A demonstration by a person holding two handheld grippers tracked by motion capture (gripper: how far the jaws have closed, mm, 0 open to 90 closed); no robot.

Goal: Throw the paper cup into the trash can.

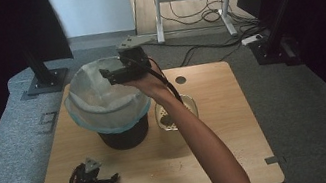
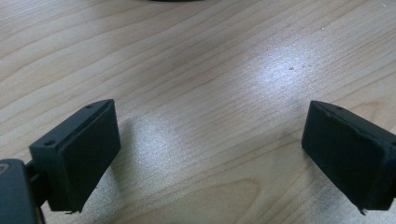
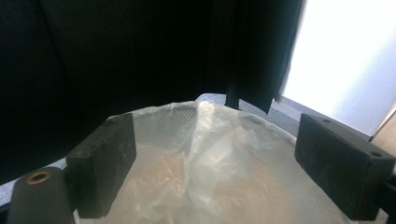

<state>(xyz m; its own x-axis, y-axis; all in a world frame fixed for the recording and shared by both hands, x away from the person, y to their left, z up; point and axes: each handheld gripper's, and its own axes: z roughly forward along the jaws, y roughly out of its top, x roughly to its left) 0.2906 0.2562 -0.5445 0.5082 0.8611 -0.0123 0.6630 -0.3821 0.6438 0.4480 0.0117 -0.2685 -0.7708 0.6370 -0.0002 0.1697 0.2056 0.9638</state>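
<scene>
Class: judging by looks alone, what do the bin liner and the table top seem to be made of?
Bin liner: thin plastic film, pale and translucent, crinkled with glossy folds in the right gripper view. Table top: light wood or wood-look laminate, with printed-looking grain and a smooth sheen in the left gripper view.

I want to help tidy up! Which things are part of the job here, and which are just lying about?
Part of the job:
- black round bin
- pale see-through plastic liner bag over its rim
- right claw, open above the bag

Lying about:
- small clear plastic cup on the light wooden table
- left claw, open, low over the table
</scene>
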